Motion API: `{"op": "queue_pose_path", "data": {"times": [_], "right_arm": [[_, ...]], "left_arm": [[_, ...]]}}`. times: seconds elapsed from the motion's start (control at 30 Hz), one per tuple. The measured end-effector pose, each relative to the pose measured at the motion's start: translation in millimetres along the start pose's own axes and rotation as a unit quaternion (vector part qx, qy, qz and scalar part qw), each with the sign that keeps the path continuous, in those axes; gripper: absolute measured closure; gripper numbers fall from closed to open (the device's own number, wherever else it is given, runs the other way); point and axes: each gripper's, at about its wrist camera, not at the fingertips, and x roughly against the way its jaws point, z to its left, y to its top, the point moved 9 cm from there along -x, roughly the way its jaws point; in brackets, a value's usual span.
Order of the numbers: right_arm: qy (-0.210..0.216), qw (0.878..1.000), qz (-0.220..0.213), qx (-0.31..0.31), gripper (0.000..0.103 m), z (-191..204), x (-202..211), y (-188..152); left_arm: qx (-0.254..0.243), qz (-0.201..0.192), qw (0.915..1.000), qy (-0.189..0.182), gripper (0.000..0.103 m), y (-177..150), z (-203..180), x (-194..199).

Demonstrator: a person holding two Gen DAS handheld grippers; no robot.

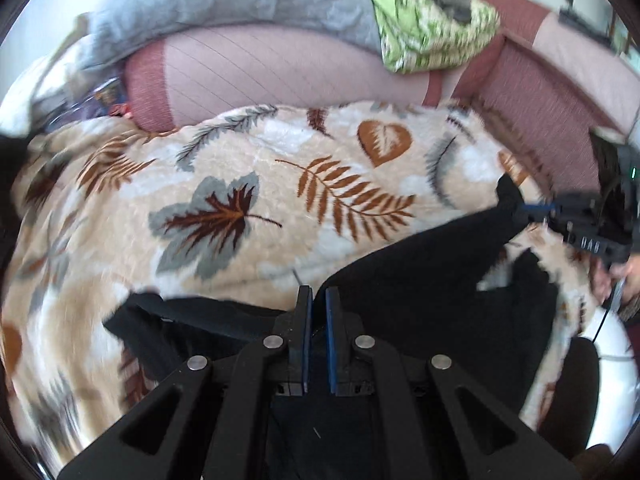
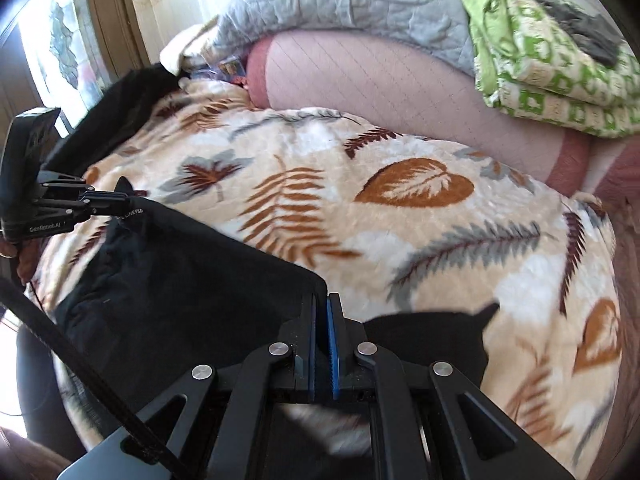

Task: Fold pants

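Item: black pants (image 1: 420,280), lying on a leaf-patterned blanket (image 1: 240,184) over a bed, one edge lifted and stretched between both grippers. Lower part cut off behind the gripper bodies; edges blurred.
Left gripper (image 1: 318,300): jaws clamped together on the pants' edge.
Right gripper (image 2: 322,304): jaws likewise pinched on a corner of the cloth.
Background: pink bolster (image 1: 260,68), grey quilt (image 2: 340,4), green-patterned bedding (image 2: 552,68), partly cropped by the lens rim.
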Motion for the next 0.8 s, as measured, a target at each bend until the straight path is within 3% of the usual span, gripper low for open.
{"op": "queue_pose_path", "data": {"times": [0.2, 0.3, 0.33, 0.5, 0.63, 0.73, 0.77, 0.8], "right_arm": [[0.045, 0.998, -0.003, -0.035, 0.097, 49.7, 44.5, -67.2], [0.058, 0.997, 0.019, -0.048, 0.097, 74.1, 48.0, -117.4], [0.06, 0.996, 0.025, -0.054, 0.097, 76.6, 46.0, -128.6], [0.078, 0.986, 0.057, -0.134, 0.097, 73.8, 32.2, -188.1], [0.084, 0.976, 0.055, -0.191, 0.086, 62.9, 41.0, -207.6], [0.06, 0.975, 0.032, -0.21, 0.085, 43.4, 62.5, -212.1], [0.051, 0.976, 0.021, -0.213, 0.084, 35.0, 70.0, -211.8], [0.032, 0.976, 0.009, -0.216, 0.081, 23.2, 79.1, -208.9]], "left_arm": [[0.034, -0.028, 0.9988, -0.021, 0.098, -68.0, -26.9, 53.4], [0.052, -0.01, 0.9984, -0.019, 0.098, -114.3, -35.4, 57.7], [0.06, -0.002, 0.998, -0.018, 0.102, -128.2, -37.0, 55.9], [0.116, 0.034, 0.9922, -0.029, 0.102, -189.2, -40.6, 49.6], [0.13, 0.047, 0.9901, -0.023, 0.102, -208.8, -40.2, 59.2], [0.118, 0.032, 0.9925, -0.005, 0.1, -201.2, -42.1, 76.0], [0.114, 0.023, 0.9932, -0.002, 0.097, -193.7, -44.5, 81.7], [0.113, 0.016, 0.9934, 0.0, 0.087, -187.9, -45.3, 84.8]]}}
